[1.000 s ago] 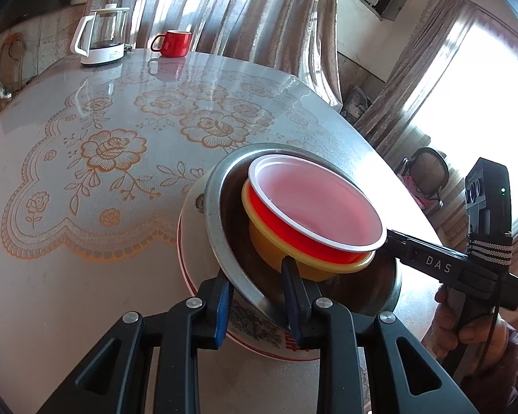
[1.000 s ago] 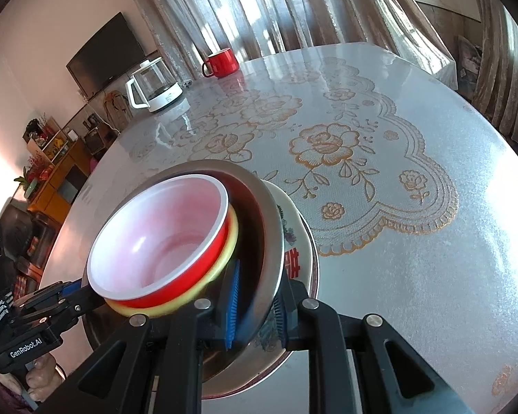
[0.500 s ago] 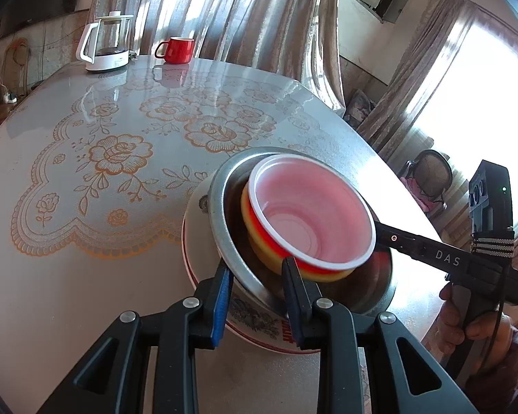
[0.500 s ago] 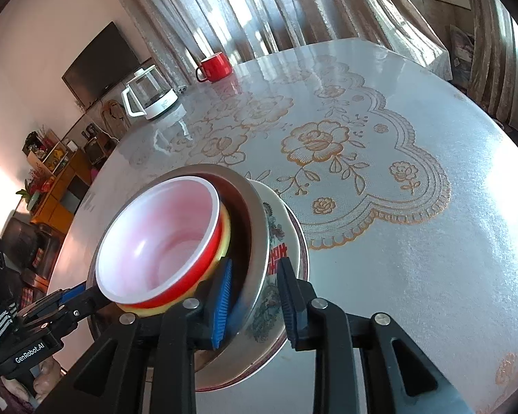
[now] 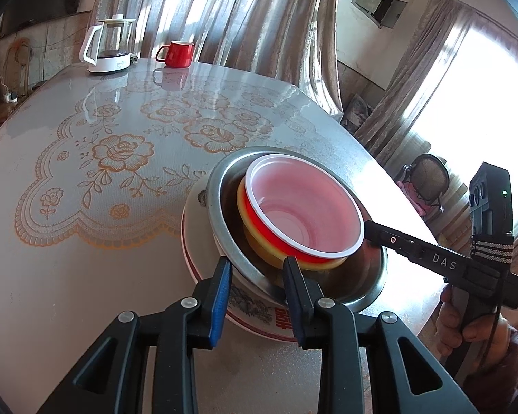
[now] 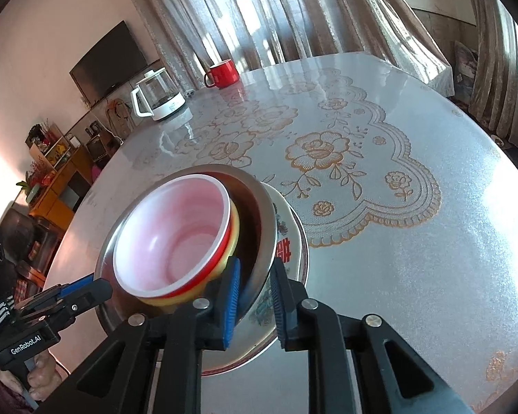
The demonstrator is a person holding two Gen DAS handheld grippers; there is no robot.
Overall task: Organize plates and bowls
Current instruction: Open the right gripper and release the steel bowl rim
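A red bowl with a white inside (image 5: 304,214) sits nested in a yellow bowl (image 5: 255,241). Both rest in a steel bowl (image 5: 224,220), which stands on a patterned white plate (image 5: 193,241) on the table. My left gripper (image 5: 257,286) is open, its fingers astride the near rim of the steel bowl. My right gripper (image 6: 253,291) is open too, astride the opposite rim. In the right wrist view the red bowl (image 6: 176,238), steel bowl (image 6: 262,220) and plate (image 6: 293,238) show as one stack.
A glass kettle on a white base (image 5: 108,45) and a red mug (image 5: 178,53) stand at the far edge of the round table (image 5: 86,234). A lace cloth with orange flowers lies under its glossy top. Curtains hang behind.
Both grippers have opened on the steel bowl's rim. The stack of bowls has come down from its tilt and now rests level on the plate.
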